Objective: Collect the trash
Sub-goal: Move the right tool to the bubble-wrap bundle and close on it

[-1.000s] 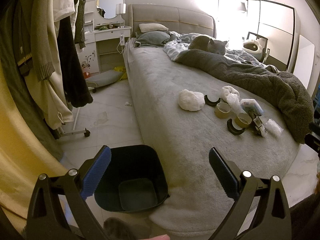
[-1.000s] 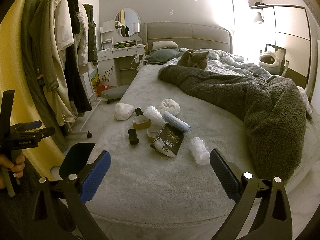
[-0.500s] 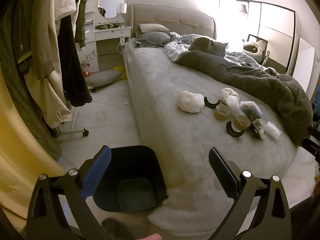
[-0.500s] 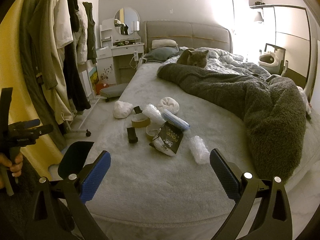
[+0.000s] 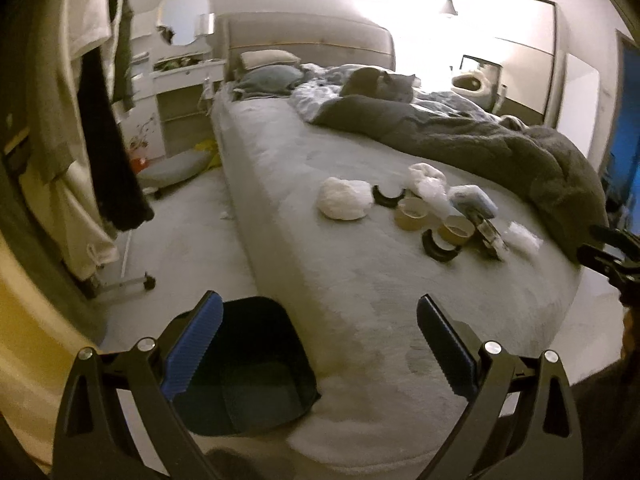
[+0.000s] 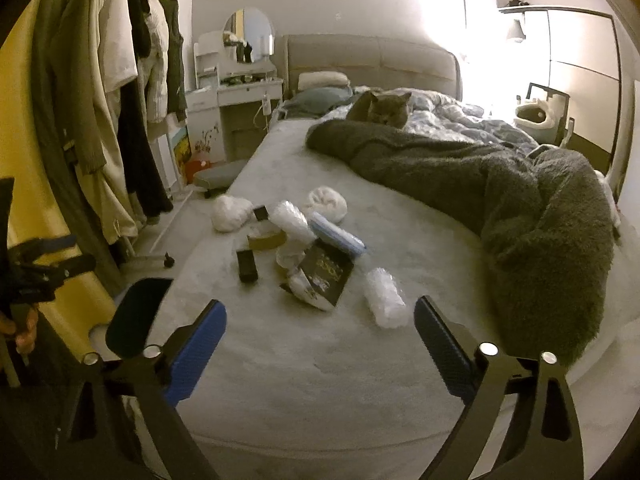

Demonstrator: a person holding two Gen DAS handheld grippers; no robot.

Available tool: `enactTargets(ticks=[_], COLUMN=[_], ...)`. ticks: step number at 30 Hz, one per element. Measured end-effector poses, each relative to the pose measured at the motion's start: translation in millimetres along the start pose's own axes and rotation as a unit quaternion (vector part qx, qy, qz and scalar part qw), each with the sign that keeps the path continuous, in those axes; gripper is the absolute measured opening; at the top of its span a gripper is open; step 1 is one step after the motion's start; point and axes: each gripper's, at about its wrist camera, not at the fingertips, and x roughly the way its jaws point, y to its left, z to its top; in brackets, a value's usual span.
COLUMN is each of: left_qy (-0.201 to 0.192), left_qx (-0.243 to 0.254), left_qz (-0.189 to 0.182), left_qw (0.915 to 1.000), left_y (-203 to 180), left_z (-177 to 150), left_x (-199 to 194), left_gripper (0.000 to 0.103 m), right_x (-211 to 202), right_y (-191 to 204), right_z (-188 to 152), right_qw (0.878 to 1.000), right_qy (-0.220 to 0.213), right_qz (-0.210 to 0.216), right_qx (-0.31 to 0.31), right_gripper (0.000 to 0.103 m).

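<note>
bubble-wrap roll (image 6: 385, 302) lengthwise toward camera, seemingly

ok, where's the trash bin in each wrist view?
Left wrist: trash bin is bottom centre-left, on the floor against the bed's foot corner, partly behind the left gripper.
Right wrist: bin is lower left, only its dark rim showing, past the bed's edge.
Shared landmark: grey cat near the headboard.

Left gripper (image 5: 318, 344) jaws spread wide, holding nothing, right gripper (image 6: 320, 346) likewise wide apart, unladen
</note>
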Motion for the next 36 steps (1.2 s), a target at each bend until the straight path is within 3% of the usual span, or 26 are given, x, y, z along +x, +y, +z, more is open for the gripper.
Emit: enactTargets(ticks=[2, 12, 16, 20, 36], left_qy=[0.001, 0.01, 0.012, 0.027, 0.056], left_qx=[0.006, 0.05, 0.072, 0.083, 0.143], left_qz=[-0.007, -0.024, -0.068, -0.108, -0.203], left_qw=[1.0, 0.9984, 0.995, 0.9904, 0.9671], left_y=[-2, -17, -27, -35, -74], left_z=[2, 9, 13, 17, 27], left_x=[3, 32, 42, 55, 98], left_gripper=[0.099, 0.098, 0.096, 0.081, 0.077], right_x=[5, 28, 38, 48, 88], right_y=[-6, -26, -34, -38, -59], right_z=[-2, -4, -4, -2, 4], right_qw=[1.0, 1.0, 0.999, 0.999, 0.997], right_qy=[0.008, 0.026, 0.037, 0.045, 0.071], right_qz=[0.0, 0.001, 0.006, 0.017, 0.015], right_qx=[0.0, 0.008, 0.013, 0.015, 0.004], right_gripper=[0.084, 0.078, 0.078, 0.073, 0.062])
